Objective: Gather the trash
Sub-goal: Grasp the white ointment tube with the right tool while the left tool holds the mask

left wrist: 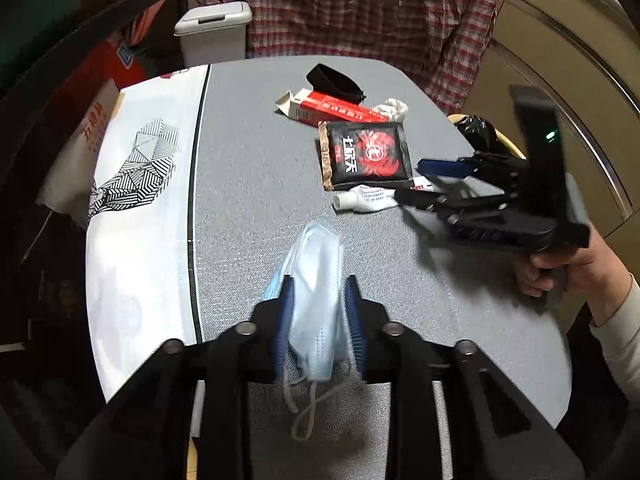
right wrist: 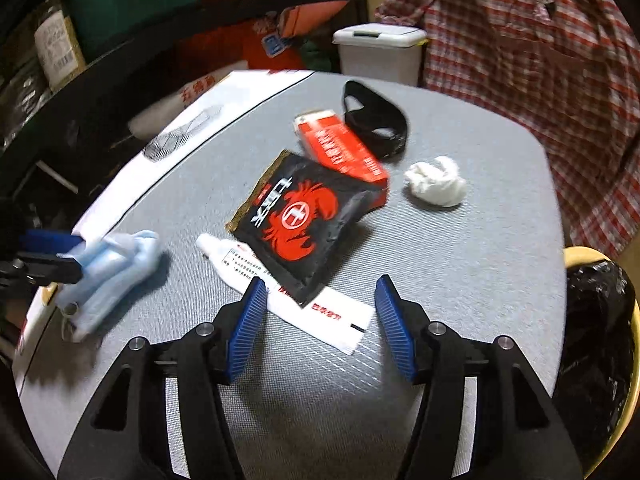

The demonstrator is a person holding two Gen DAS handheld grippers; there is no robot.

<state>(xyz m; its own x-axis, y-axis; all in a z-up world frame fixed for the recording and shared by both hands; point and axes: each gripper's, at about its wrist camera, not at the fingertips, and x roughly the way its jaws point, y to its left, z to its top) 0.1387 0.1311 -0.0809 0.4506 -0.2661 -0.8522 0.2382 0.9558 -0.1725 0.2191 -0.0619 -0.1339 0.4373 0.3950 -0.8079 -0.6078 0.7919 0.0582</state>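
A light blue face mask [left wrist: 316, 300] sits between the fingers of my left gripper [left wrist: 320, 284]. Both pads touch it and its ear loops trail below. The right wrist view shows the same mask [right wrist: 116, 264] at the far left, held by the left gripper [right wrist: 60, 252]. My right gripper [right wrist: 320, 292] hovers open, low over the flat end of a white tube [right wrist: 240, 264] with nothing gripped. From the left wrist view, that right gripper [left wrist: 420, 184] reaches the tube [left wrist: 364, 198] from the right. A black-and-red packet [right wrist: 304, 220] overlaps the tube.
On the grey table [right wrist: 480, 260] also lie a red carton [right wrist: 344, 148], a crumpled white tissue [right wrist: 436, 182] and a black band [right wrist: 376, 120]. A bin lined with a black bag [right wrist: 596, 340] stands at the table's right edge. A white lidded bin [right wrist: 380, 52] stands behind.
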